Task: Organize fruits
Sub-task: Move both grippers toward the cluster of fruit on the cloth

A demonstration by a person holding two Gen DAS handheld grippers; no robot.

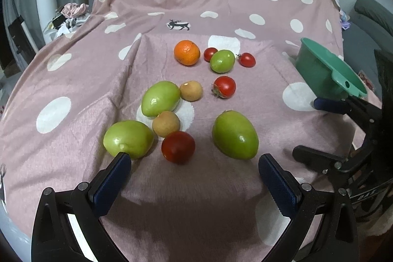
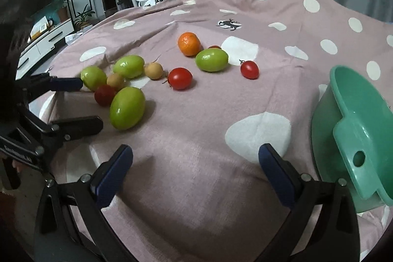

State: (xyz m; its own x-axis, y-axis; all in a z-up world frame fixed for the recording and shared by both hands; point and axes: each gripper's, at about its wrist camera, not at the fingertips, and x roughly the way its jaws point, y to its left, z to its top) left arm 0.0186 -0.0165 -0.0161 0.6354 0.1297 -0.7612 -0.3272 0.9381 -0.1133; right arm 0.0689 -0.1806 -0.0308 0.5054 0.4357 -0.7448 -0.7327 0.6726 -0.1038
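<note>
Bare cloth point(image 2: 196, 151) lies open between fruits point(image 2: 127, 107) and basin point(image 2: 356, 129).

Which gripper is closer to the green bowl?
The right gripper. The green bowl sits just beside its right finger. The left gripper hovers open over the fruit cluster, with the bowl far off to its right.

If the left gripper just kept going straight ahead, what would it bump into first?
Probably the dark red tomato, which lies nearly centred ahead of the open left gripper. Depth is hard to judge, so the green fruits either side could be grazed.
</note>
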